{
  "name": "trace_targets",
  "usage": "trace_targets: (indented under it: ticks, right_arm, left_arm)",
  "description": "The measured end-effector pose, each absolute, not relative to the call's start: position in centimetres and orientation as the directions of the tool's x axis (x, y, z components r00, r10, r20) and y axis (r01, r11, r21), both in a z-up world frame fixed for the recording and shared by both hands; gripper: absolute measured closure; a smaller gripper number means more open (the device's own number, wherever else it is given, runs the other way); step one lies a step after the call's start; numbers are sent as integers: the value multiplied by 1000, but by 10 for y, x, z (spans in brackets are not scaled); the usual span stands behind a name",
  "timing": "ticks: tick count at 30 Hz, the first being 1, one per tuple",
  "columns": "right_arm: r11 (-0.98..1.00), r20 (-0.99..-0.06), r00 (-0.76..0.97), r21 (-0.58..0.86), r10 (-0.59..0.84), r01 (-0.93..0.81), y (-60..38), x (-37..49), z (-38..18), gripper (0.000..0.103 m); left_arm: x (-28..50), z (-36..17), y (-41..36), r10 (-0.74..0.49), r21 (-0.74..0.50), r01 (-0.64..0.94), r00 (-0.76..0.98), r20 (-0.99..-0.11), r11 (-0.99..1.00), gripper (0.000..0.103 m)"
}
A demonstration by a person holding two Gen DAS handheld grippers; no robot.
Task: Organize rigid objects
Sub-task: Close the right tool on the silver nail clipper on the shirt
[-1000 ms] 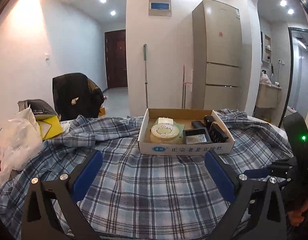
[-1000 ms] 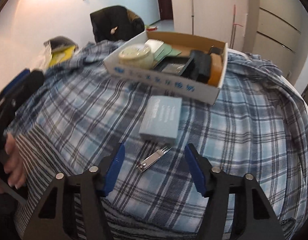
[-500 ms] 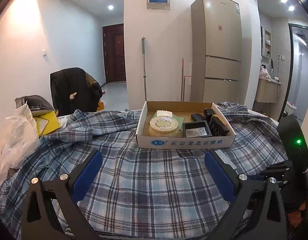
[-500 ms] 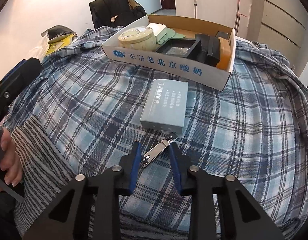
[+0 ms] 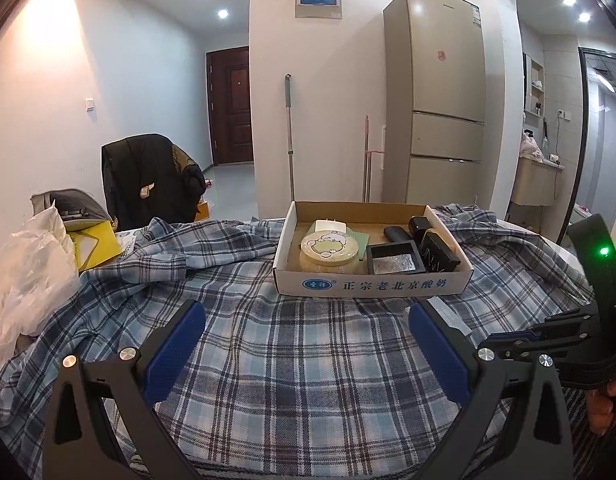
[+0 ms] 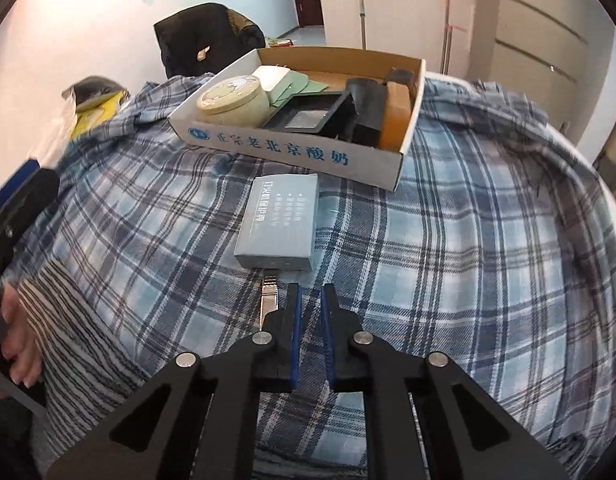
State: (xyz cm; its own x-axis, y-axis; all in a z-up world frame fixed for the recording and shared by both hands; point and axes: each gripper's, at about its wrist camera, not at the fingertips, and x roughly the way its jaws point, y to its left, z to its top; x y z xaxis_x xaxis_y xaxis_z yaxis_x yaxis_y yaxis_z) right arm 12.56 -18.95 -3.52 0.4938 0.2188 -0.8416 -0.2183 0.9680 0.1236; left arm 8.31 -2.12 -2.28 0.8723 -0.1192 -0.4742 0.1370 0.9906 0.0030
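A cardboard box (image 5: 371, 285) (image 6: 292, 152) on the plaid cloth holds a round cream tin (image 5: 329, 247), a white charger, a black tray and black cases. A grey-blue flat box (image 6: 279, 222) lies on the cloth in front of it. A metal nail clipper (image 6: 268, 300) lies just before that box, beside the left finger of my right gripper (image 6: 308, 300). The right gripper's jaws are nearly closed with a narrow empty gap; the clipper is outside them. My left gripper (image 5: 306, 344) is open and empty above the cloth, short of the cardboard box.
A white plastic bag (image 5: 24, 272) and yellow items (image 5: 94, 246) sit at the table's left. A chair with a black jacket (image 5: 148, 180) stands behind. A fridge (image 5: 433, 100) and mop stand by the far wall. My right gripper shows at the left wrist view's right edge (image 5: 547, 340).
My right gripper has closed from wide open to nearly shut and shifted right; the clipper, between the fingers before, now lies left of them and has turned lengthwise. The left gripper has risen slightly.
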Motion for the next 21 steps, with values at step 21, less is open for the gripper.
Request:
trace_targets:
  ticks: [21]
  right_arm:
    - [947, -876, 440, 55, 197, -315, -158, 114, -49, 93]
  left_arm:
    - [85, -26, -22, -113, 8, 135, 864, -490, 991, 0]
